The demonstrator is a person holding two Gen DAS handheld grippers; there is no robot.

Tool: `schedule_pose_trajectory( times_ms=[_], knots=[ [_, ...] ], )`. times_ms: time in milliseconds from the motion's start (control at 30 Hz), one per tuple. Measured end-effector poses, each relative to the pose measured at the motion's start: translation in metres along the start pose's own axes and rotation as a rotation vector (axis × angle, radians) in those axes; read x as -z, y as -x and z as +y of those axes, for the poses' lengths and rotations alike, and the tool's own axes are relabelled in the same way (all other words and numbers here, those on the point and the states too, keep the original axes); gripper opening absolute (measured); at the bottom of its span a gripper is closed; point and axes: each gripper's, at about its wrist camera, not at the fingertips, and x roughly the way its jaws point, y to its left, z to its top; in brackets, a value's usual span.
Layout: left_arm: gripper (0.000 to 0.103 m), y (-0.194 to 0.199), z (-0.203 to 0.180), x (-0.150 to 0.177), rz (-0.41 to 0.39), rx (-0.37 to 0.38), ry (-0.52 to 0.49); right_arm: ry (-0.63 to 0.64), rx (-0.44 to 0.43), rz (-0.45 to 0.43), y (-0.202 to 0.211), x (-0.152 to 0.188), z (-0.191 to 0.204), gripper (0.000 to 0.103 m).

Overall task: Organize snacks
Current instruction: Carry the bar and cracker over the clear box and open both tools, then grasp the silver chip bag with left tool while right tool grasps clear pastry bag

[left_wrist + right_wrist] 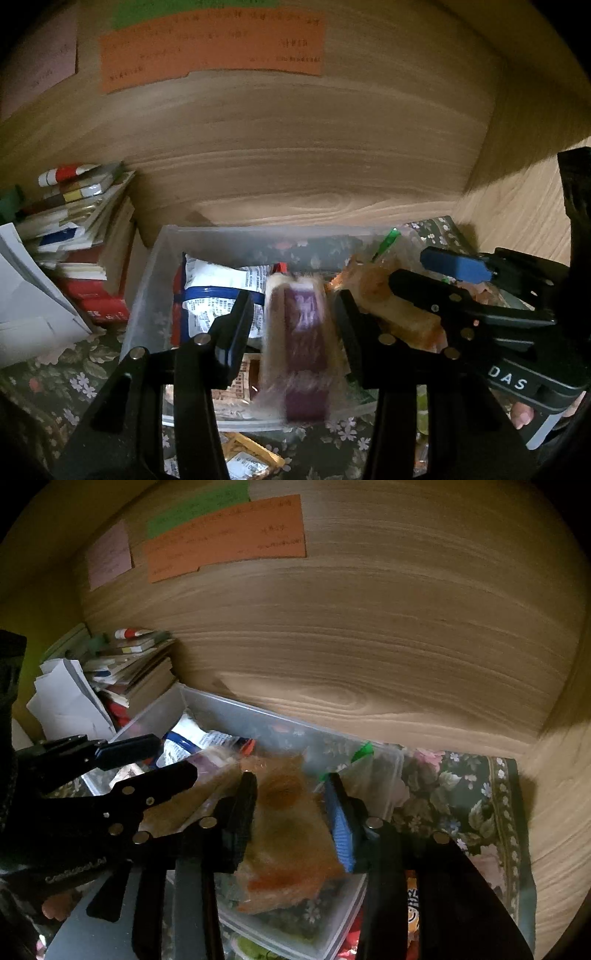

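A clear plastic bin [147,280] stands on a floral cloth against a wooden wall. My left gripper [295,314] is open above it, and a purple-labelled snack packet [303,343], blurred, lies between its fingers without touching them. A white and blue snack bag [214,295] sits in the bin's left part. My right gripper [291,812] is open around an orange snack packet [288,834] in the bin [388,771]; the fingers stand apart from it. The right gripper also shows in the left wrist view [417,269], the left gripper in the right wrist view [173,760].
A pile of books and papers [74,236] lies left of the bin. Coloured paper notes [210,48] hang on the wall. More snack packets [247,458] lie on the floral cloth [472,805] in front of the bin. A wooden side wall [554,812] stands at the right.
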Motion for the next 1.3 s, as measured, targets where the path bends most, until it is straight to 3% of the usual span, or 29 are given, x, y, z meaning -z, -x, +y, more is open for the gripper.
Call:
schedule_pose_trajectory(
  times_ms=[300,433,633,933,1000,1200,1300],
  knots=[
    [0.047,0.043,0.010,0.010,-0.053,-0.008,-0.009,0.021,0.009,-0.058,0.039,0.006,0.007,0.041],
    [0.052,0.067,0.018,0.021,-0.073,-0.023,-0.018,0.012,-0.001,-0.068,0.057,0.014,0.012,0.042],
    [0.060,0.086,0.037,0.045,-0.042,-0.048,-0.018,-0.001,-0.008,-0.088,0.080,0.030,0.017,0.046],
    [0.071,0.056,0.061,0.087,0.099,-0.050,-0.010,-0.046,-0.009,-0.041,0.090,0.069,0.020,0.054],
    [0.080,0.044,0.062,0.095,0.129,-0.040,-0.034,-0.071,-0.018,-0.021,0.086,0.079,0.021,0.058],
    [0.080,0.018,0.064,0.102,0.192,-0.021,-0.040,-0.134,-0.034,0.060,0.065,0.102,0.025,0.060],
    [0.079,0.013,0.062,0.102,0.194,-0.015,-0.045,-0.165,-0.050,0.096,0.055,0.111,0.029,0.066]
  ],
)
